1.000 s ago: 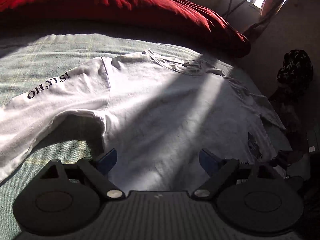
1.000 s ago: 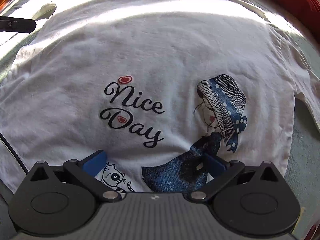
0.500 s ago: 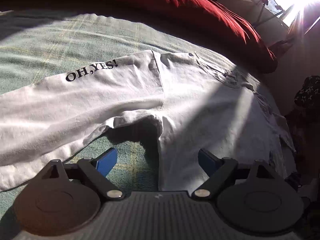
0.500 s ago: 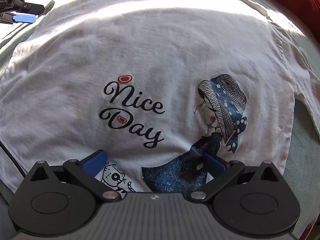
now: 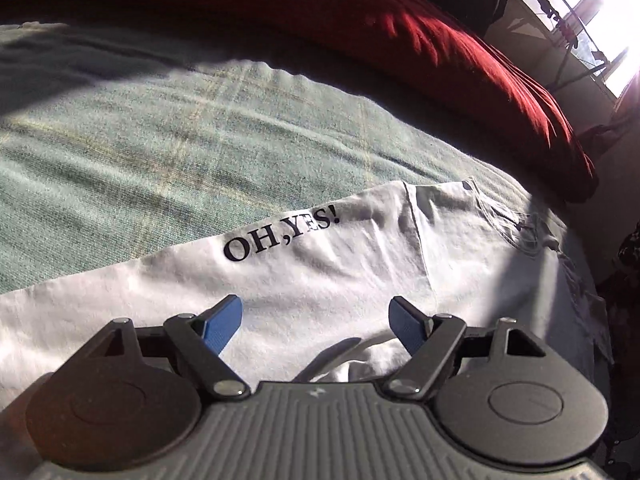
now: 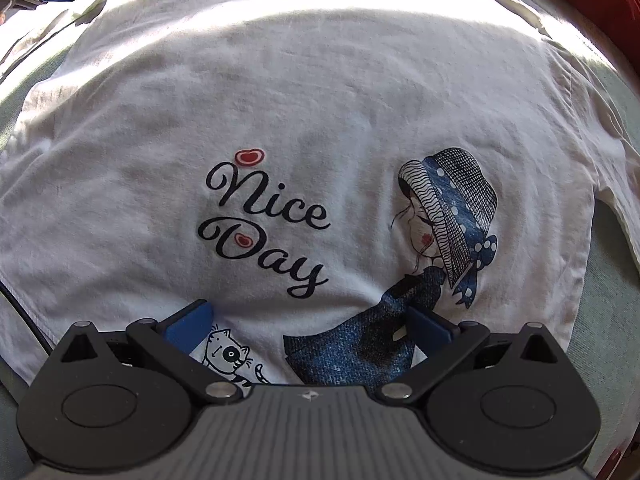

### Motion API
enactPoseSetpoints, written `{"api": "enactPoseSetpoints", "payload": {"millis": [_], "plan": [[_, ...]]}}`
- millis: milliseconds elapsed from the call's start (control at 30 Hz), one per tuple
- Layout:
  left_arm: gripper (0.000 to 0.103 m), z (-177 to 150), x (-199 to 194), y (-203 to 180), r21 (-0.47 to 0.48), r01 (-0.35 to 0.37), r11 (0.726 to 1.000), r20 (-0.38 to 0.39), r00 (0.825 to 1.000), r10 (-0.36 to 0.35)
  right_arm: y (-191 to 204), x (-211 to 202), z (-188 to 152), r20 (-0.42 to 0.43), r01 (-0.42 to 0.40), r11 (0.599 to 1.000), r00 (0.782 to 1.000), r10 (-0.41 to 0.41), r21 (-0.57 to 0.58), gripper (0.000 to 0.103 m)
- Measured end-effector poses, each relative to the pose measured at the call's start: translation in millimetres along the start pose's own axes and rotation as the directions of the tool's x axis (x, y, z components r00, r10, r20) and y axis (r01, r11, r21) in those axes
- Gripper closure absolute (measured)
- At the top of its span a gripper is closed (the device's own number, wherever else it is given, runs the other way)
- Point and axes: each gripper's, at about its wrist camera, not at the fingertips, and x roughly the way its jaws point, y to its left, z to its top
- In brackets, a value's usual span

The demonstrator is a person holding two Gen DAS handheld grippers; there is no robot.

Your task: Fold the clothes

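Observation:
A white T-shirt (image 6: 320, 92) lies flat, front up, on a green bedspread (image 5: 160, 140). Its chest print reads "Nice Day" (image 6: 264, 220) beside a girl in a blue hat. My right gripper (image 6: 310, 322) hangs open over the lower part of the print, pointing straight down, and grips nothing. My left gripper (image 5: 316, 318) is low over the shirt's sleeve (image 5: 304, 280), just below the lettering "OH,YES!" (image 5: 280, 236). Its jaws are closing but still stand wide. The sleeve cloth lies beneath and between the blue fingertips (image 5: 224, 322), which do not press on it.
A dark red blanket (image 5: 400, 32) is heaped along the far side of the bed. A bright window (image 5: 600, 8) glares at the upper right. A dark patterned thing (image 5: 632, 248) sits past the bed's right edge. Bare green bedspread stretches to the left of the sleeve.
My left gripper has swung left from over the shirt's body to over the sleeve and has come lower. Its jaws have narrowed a little. The right gripper has stayed still.

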Motion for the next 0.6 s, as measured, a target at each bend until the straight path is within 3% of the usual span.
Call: {"api": "enactPoseSetpoints", "payload": {"millis": [167, 233, 333, 367, 433, 467, 533, 600], "plan": [[0.024, 22, 6, -6, 0.087, -0.148, 0.985, 0.087, 0.986, 0.140, -3, 0, -3, -0.004, -0.004, 1.000, 1.000, 0.004, -0.001, 0.000], [0.024, 21, -15, -15, 0.096, -0.118, 0.988, 0.151, 0.983, 0.103, -4, 0, -4, -0.007, -0.005, 1.000, 1.000, 0.005, -0.001, 0.000], [0.024, -3, -44, -44, 0.215, -0.110, 0.970, 0.217, 0.974, 0.063, -5, 1, -7, -0.004, -0.004, 1.000, 1.000, 0.004, 0.000, 0.000], [0.024, -14, -51, -55, 0.275, -0.114, 0.955, 0.225, 0.973, 0.052, -5, 1, -7, -0.004, -0.005, 1.000, 1.000, 0.005, 0.001, 0.000], [0.050, -37, -58, -77, 0.422, -0.133, 0.897, 0.234, 0.972, 0.034, -6, 1, -9, -0.005, -0.005, 1.000, 1.000, 0.005, 0.001, 0.000], [0.075, -48, -58, -87, 0.491, -0.151, 0.858, 0.223, 0.974, 0.044, -7, 1, -10, -0.006, -0.006, 1.000, 1.000, 0.006, 0.000, 0.000], [0.081, -69, -52, -102, 0.608, -0.181, 0.773, 0.190, 0.979, 0.080, -8, 1, -11, -0.008, -0.008, 1.000, 1.000, 0.008, 0.000, 0.000], [0.081, -78, -47, -100, 0.633, -0.190, 0.750, 0.164, 0.980, 0.111, -10, 2, -12, -0.009, -0.010, 1.000, 1.000, 0.010, -0.001, 0.000]]}}
